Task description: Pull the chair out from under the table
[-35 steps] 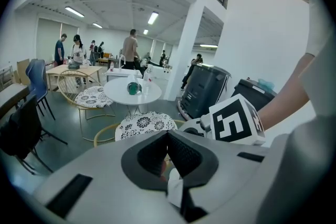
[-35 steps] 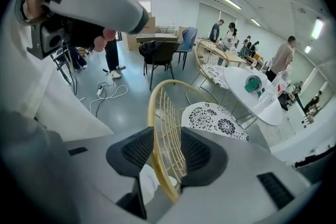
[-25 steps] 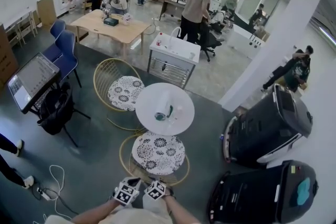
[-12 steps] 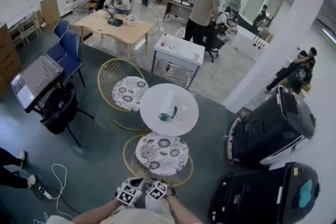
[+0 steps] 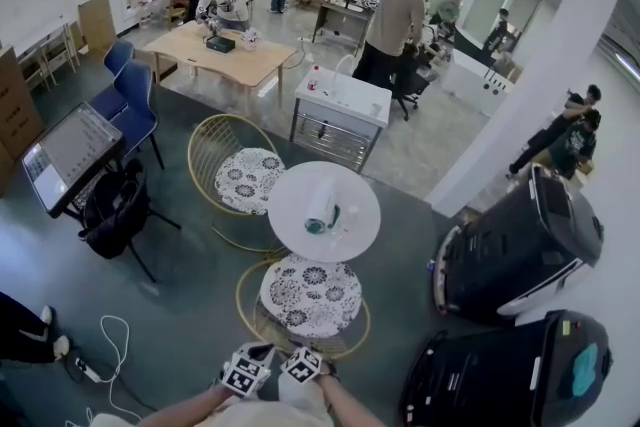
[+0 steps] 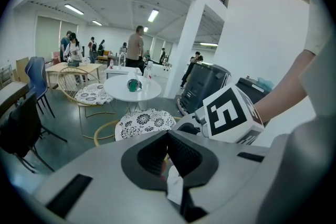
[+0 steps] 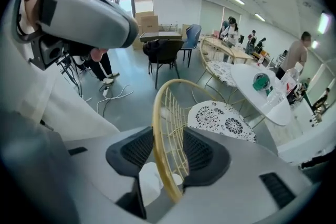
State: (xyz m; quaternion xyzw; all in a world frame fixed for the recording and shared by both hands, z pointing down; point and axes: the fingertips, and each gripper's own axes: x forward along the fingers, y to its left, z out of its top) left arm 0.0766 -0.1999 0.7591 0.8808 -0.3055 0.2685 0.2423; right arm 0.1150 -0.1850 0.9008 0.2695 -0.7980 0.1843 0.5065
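Note:
The gold wire chair with a floral cushion point(image 5: 312, 297) stands at the near side of the round white table point(image 5: 290, 220), its seat partly under the top. In the right gripper view the chair's gold backrest rim point(image 7: 159, 134) runs between the jaws of my right gripper point(image 7: 170, 150), which is shut on it. My left gripper point(image 6: 168, 152) is held close beside the right one, shut with nothing between its pads. The cushion point(image 6: 144, 122) and table point(image 6: 118, 93) lie ahead of it. Both grippers point(image 5: 247, 370) point(image 5: 300, 363) sit just behind the backrest.
A second matching chair point(image 5: 248, 178) stands at the table's far left. Two large black machines point(image 5: 515, 245) point(image 5: 500, 375) fill the right. A black chair with a bag point(image 5: 115, 210) and a floor cable point(image 5: 100, 345) are on the left. A white cabinet point(image 5: 340, 110) and people are behind.
The head view has drifted slightly; chair, table and both grippers keep nearly the same places. A person in the background has walked a little to the right.

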